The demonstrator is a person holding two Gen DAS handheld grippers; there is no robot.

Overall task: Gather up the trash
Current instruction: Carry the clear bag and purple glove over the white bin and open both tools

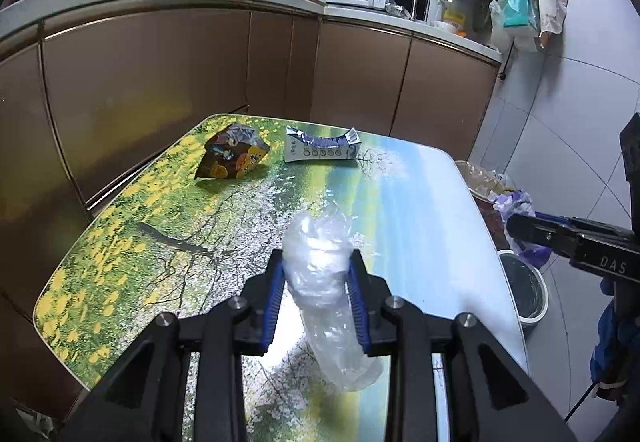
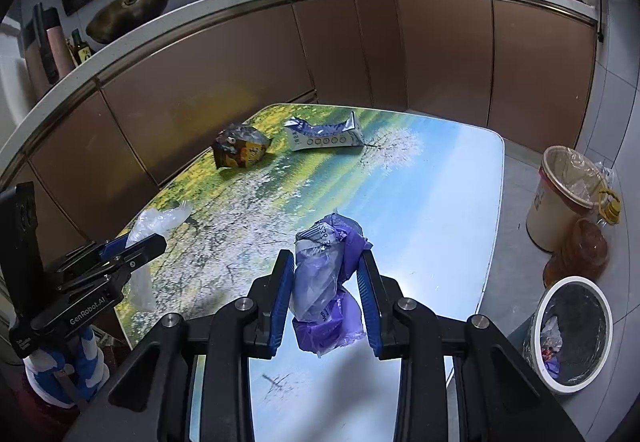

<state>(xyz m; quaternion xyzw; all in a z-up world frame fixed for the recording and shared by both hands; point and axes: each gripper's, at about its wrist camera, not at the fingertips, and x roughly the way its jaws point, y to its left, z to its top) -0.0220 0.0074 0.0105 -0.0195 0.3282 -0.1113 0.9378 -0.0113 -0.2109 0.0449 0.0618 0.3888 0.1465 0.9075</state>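
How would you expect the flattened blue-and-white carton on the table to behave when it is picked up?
The blue-and-white carton looks crushed and creased, so it probably flexes rather than staying stiff. Lying flat on the table, it seems unlikely to roll. It looks empty, so likely light.

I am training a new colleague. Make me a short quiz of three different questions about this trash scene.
1. True or false: the left tool holds a crumpled clear plastic wrap.
2. What colour is the wrapper in the right tool? A) red B) purple C) yellow
3. How many trash items lie on the table?

Key: 1 true. 2 B. 3 two: the snack bag and the flattened carton.
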